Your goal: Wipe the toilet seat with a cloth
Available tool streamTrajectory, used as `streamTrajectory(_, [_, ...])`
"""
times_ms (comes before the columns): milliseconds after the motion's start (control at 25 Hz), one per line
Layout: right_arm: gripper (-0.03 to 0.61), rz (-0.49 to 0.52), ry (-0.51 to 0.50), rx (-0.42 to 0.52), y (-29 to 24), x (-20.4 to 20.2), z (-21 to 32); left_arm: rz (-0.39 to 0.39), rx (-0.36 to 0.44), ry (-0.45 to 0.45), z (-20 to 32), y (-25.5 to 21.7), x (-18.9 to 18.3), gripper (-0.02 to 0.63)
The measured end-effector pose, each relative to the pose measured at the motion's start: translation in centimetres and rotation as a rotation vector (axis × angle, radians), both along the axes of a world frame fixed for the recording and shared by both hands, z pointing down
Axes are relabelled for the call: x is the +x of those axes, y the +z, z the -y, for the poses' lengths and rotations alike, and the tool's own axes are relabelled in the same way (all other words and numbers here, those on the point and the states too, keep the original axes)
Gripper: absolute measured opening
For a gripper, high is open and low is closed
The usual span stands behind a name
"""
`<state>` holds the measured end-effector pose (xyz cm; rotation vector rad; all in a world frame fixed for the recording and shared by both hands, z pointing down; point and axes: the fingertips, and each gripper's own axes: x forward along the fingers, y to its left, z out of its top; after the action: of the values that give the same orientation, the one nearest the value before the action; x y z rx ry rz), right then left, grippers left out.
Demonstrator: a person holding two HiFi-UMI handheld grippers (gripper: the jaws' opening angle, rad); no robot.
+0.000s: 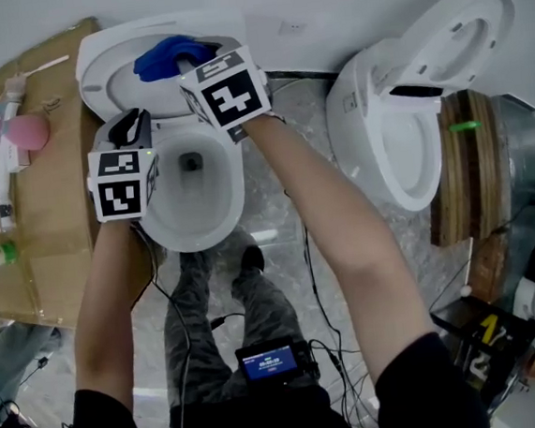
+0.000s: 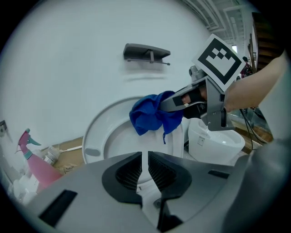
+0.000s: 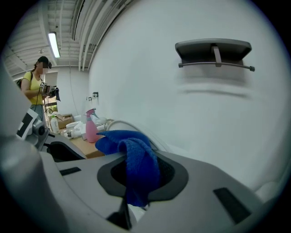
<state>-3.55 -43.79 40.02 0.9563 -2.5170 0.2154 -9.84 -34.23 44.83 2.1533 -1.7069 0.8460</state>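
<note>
The white toilet's seat [image 1: 104,75] stands raised against the wall above the open bowl [image 1: 221,203]. My right gripper [image 1: 187,65] is shut on a bunched blue cloth [image 1: 170,56], held against the upper part of the raised seat. In the left gripper view the cloth [image 2: 152,116] hangs from the right gripper [image 2: 176,103] in front of the seat [image 2: 104,136]. In the right gripper view the cloth [image 3: 135,166] fills that gripper [image 3: 136,182]. My left gripper [image 1: 131,127] is by the bowl's back left. Its jaws are nearly together [image 2: 144,169], with only a thin slit and nothing gripped.
A second toilet [image 1: 401,139] stands to the right. On the left, cardboard [image 1: 51,210] holds a pink spray bottle [image 1: 24,133] and small bottles. A dark holder [image 2: 146,52] is fixed on the wall above. Cables and the person's legs lie below the bowl. Another person [image 3: 34,86] stands far off.
</note>
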Motion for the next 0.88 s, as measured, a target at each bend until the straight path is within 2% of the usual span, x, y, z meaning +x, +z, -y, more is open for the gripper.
streamTrajectory(440, [0.054,0.058,-0.039,0.008,-0.8,-4.2,0.1,-0.009,-0.023,0.001,0.7,1.0,-2.6,0.049])
streamTrajectory(640, [0.054,0.070,-0.050,0.008,-0.9,-4.2,0.0,-0.008,-0.039,0.001,0.7,2.0,-2.5,0.048])
streamTrajectory(880, [0.054,0.047,-0.080,0.002,-1.4,-3.0,-0.8,-0.013,-0.032,0.042,0.8,1.7,-0.9,0.048])
